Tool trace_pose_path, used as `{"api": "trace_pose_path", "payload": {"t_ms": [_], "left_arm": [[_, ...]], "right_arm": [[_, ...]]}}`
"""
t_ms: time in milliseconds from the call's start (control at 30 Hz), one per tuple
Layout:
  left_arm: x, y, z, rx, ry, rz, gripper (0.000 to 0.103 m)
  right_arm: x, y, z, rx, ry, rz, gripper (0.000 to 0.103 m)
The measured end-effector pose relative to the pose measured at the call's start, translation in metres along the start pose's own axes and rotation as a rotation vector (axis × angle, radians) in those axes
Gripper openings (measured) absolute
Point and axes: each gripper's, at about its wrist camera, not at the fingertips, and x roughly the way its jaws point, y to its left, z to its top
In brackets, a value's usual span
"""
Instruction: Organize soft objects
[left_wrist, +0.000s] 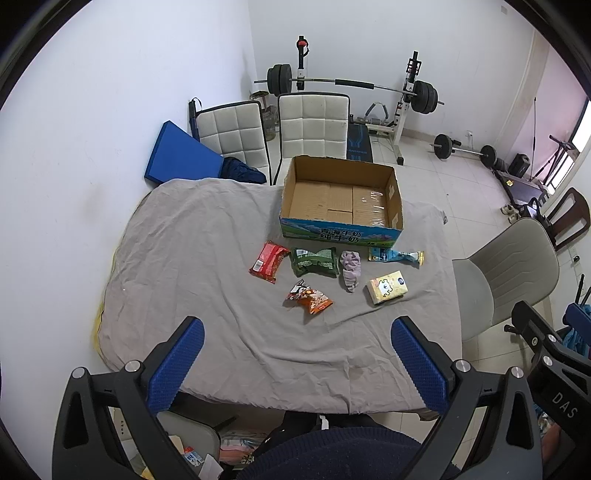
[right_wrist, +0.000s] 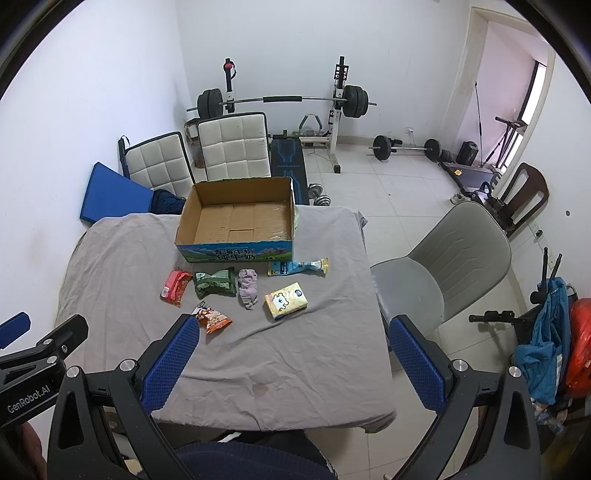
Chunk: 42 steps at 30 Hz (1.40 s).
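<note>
An empty cardboard box (left_wrist: 341, 199) (right_wrist: 238, 221) stands at the far side of a table under a grey cloth (left_wrist: 207, 266) (right_wrist: 303, 354). In front of it lie a red packet (left_wrist: 267, 261) (right_wrist: 175, 288), a green packet (left_wrist: 314, 261) (right_wrist: 216, 282), a purple sock (left_wrist: 350, 269) (right_wrist: 248, 287), a blue-white packet (left_wrist: 396, 255) (right_wrist: 298, 266), a yellow tissue pack (left_wrist: 387, 287) (right_wrist: 285, 300) and an orange snack packet (left_wrist: 309, 298) (right_wrist: 212, 317). My left gripper (left_wrist: 297, 363) and right gripper (right_wrist: 293, 363) are both open and empty, held above the near table edge.
Two white padded chairs (left_wrist: 312, 125) (right_wrist: 232, 147) stand behind the table, a grey chair (left_wrist: 506, 273) (right_wrist: 443, 273) to its right. A blue mat (left_wrist: 177, 155) leans on the left wall. A barbell rack (left_wrist: 351, 85) and weights stand at the back.
</note>
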Motion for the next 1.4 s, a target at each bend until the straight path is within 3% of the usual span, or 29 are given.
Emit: {"api": "trace_pose_path", "payload": {"t_ms": [1033, 1400], "left_arm": [[-0.003, 0.015, 0.002, -0.014, 0.002, 0.01, 0.103], [0.028, 0.02, 0.026, -0.014, 0.02, 0.017, 0.103]], "right_arm": [[-0.003, 0.01, -0.006, -0.013, -0.006, 0.02, 0.103], [0.041, 0.015, 0.011, 0.01, 0.068, 0.033, 0.103]]}}
